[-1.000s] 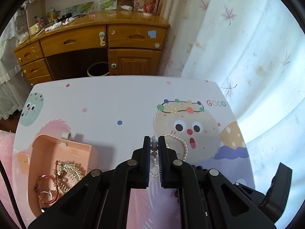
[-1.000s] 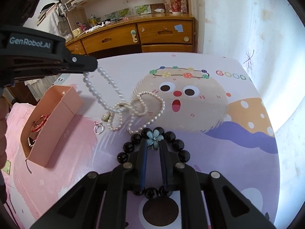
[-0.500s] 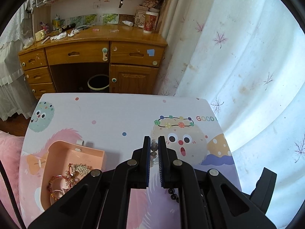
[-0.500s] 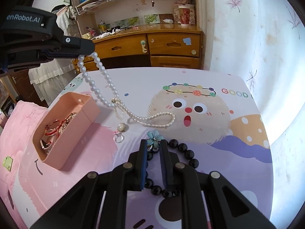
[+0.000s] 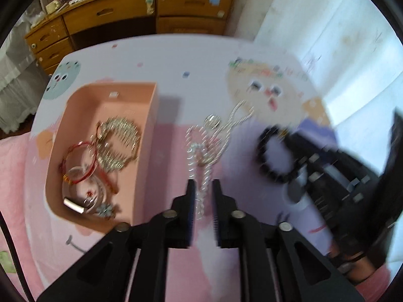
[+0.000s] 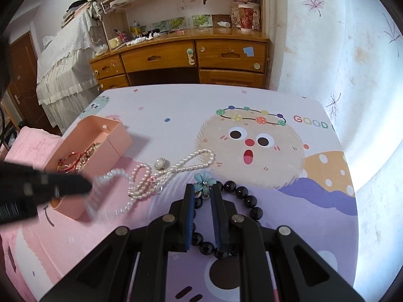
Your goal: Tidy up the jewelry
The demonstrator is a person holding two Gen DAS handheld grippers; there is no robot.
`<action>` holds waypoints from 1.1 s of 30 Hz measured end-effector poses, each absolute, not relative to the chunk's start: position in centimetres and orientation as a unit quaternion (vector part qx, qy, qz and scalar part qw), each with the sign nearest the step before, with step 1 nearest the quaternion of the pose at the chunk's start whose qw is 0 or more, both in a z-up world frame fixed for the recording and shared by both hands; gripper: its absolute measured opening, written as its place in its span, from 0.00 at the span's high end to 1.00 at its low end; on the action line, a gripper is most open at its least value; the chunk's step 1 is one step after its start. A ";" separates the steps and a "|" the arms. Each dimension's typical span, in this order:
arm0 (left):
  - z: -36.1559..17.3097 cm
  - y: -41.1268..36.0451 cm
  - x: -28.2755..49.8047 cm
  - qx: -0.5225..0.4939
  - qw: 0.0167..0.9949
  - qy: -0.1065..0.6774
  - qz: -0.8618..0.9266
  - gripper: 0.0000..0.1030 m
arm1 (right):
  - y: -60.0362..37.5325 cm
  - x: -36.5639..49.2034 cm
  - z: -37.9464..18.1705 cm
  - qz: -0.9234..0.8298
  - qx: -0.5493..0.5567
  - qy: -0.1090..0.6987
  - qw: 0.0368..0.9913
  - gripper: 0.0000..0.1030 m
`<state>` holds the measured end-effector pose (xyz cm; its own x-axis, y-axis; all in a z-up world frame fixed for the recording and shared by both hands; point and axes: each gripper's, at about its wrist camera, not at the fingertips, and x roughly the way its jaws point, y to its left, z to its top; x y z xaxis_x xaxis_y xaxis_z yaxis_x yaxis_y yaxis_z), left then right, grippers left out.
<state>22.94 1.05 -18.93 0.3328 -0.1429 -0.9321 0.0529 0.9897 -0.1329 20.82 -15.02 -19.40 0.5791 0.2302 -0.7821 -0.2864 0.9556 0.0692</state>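
loosely, pearl necklace (image 5: 201, 176) between left gripper (image 5: 202, 196) jaws

Both tongs (image 5: 202, 188) (image 6: 202, 193) — jaws apart

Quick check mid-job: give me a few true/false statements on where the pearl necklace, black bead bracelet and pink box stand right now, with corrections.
1. The pearl necklace lies wholly inside the pink box. False: most of it lies on the table beside the box.
2. The pink box already holds jewelry, including a red bangle. True.
3. The right gripper is over the black bead bracelet, by its blue flower. True.
4. The black bead bracelet is in the box. False: it lies on the table.
5. The left gripper has its fingers either side of a necklace strand. True, with a visible gap between them.
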 end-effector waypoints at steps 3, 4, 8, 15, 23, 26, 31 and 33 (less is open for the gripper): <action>-19.6 1.1 23.2 -0.011 0.822 0.568 -0.035 0.53 | -15.3 20.9 -19.6 0.142 -0.034 0.439 0.887 0.88; -19.5 1.2 23.3 -0.010 0.826 0.563 -0.036 0.52 | -15.3 21.0 -19.7 0.142 -0.035 0.439 0.886 0.88; -19.5 0.7 24.8 -0.005 0.841 0.539 -0.056 0.52 | -15.5 21.0 -19.9 0.142 -0.037 0.441 0.886 0.88; -21.3 -1.8 28.2 0.003 0.839 0.534 -0.103 0.52 | -16.3 21.2 -20.3 0.142 -0.031 0.446 0.883 0.88; -23.3 -4.0 31.0 0.005 0.828 0.551 -0.109 0.60 | -18.1 21.8 -21.1 0.132 -0.015 0.459 0.879 0.88; -24.1 -4.4 31.7 0.005 0.823 0.558 -0.103 0.62 | -18.8 22.0 -21.3 0.131 -0.008 0.462 0.877 0.88; -24.4 -5.1 32.4 0.016 0.832 0.546 -0.093 0.62 | -19.7 22.2 -21.6 0.130 0.001 0.465 0.876 0.88; -24.6 -5.8 32.6 0.030 0.835 0.542 -0.093 0.66 | -20.1 22.3 -21.6 0.129 0.005 0.465 0.876 0.88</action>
